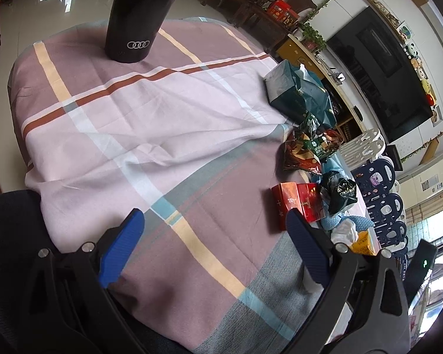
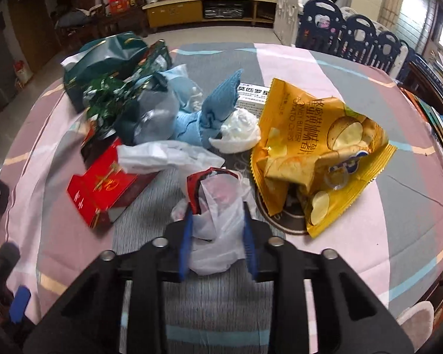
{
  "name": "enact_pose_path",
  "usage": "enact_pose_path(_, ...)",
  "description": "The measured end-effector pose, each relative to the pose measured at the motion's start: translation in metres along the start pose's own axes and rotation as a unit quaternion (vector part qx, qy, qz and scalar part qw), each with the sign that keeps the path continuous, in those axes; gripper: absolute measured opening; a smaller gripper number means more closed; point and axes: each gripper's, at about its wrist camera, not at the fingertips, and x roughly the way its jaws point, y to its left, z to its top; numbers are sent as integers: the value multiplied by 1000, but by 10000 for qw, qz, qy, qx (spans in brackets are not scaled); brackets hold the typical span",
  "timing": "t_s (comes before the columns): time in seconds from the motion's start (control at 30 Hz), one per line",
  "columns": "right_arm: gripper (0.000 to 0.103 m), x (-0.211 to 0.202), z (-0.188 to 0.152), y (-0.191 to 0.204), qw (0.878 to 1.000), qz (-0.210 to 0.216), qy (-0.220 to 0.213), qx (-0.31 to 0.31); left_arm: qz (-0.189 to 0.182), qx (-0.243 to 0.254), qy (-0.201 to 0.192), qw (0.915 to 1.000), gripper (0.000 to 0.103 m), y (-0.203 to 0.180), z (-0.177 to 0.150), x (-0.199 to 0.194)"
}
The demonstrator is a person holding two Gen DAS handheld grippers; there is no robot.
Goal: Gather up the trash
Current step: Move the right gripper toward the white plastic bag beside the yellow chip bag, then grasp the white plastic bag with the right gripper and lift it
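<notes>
I see my right claw (image 2: 217, 240) closed around a crumpled white plastic bag (image 2: 218, 230) with a red scrap (image 2: 198, 190) in it, the blue pads pressing on both its sides, near the worktop (image 2: 354, 250) edge closest to me. My left claw (image 1: 212, 247) stands wide open with nothing between its fingers, above the checked cloth (image 1: 150, 135). The rest of the trash lies in a heap toward the far edge: a yellow chips bag (image 2: 319, 153), a red box (image 2: 103, 188), a white tissue ball (image 2: 239, 132) and a dark green bag (image 2: 103, 59).
</notes>
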Motion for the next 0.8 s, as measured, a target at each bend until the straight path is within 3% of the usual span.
enact_pose_path(0.33,24,-51,-42,-62,9939,537,-44,965,43,162,-72,9998,96,-3,-2,-1)
enact_pose_path(0.5,24,-62,-60,-91,9924,400,-2,1162,170,557,-312,9978,96,-16,-7,-7)
enact_pose_path(0.8,24,-57,-76,-113,9921,236,28,1228,479,1523,-640,9851,96,-44,-20,-11)
